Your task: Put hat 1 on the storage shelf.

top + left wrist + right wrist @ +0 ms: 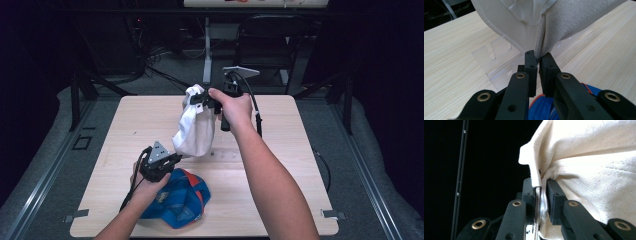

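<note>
A white cloth cap [192, 130] hangs above the wooden table [135, 120]. My right gripper [201, 100] is shut on its upper edge, and in the right gripper view the pads [541, 183] pinch the white fabric [594, 157] together with a clear plastic piece. My left gripper [174, 159] is shut on the cap's lower edge; in the left gripper view a fabric seam [564, 22] sits pinched between the fingertips of the left gripper [537, 57]. A blue cap with orange trim [177, 200] lies on the table under my left hand, and its blue cloth [544, 110] shows below the jaws.
A clear plastic stand [496, 60] lies flat on the table beneath the white cap. A dark chair [270, 40] and a white post [206, 50] stand beyond the table's far edge, with cables on the floor. The table's left and right parts are bare wood.
</note>
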